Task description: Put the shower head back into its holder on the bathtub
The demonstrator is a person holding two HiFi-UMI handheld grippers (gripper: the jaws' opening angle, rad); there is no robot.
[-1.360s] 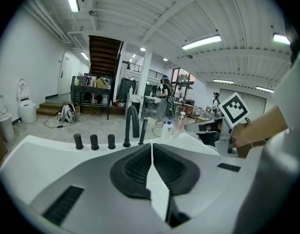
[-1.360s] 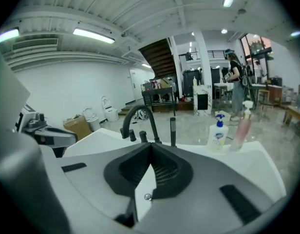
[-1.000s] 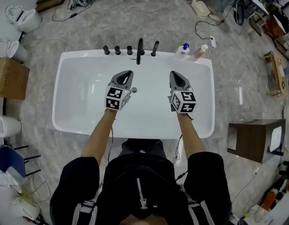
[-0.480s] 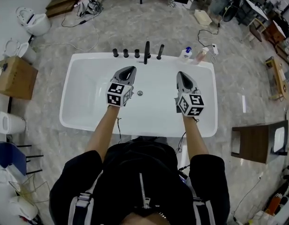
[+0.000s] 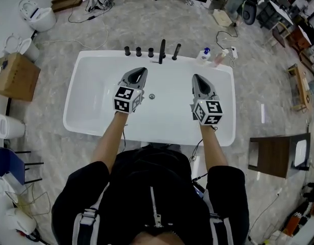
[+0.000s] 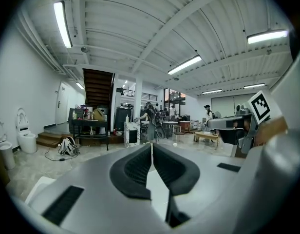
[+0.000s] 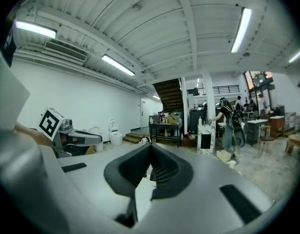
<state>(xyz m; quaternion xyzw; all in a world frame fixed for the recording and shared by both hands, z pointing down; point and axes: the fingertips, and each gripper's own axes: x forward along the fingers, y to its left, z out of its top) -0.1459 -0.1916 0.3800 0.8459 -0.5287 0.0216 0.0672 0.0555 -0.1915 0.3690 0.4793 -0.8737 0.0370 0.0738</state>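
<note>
Now both grippers stand a little wider apart and closer to the far-rim fittings in the head view than a second ago, still over the white bathtub [image 5: 98, 55]; the left gripper [image 5: 140, 71] and right gripper [image 5: 196, 78] each have their jaws pressed together on nothing. The slim black shower head [image 5: 176, 51] stands on the far rim just right of the spout [image 5: 162, 50], its long axis upright and leaning slightly right, well apart from both grippers. Only the head view shows the tub and its fittings; the gripper views look level across the room at a staircase [image 6: 97, 86], toilets and ceiling lights, each catching the other gripper at its edge.
</note>
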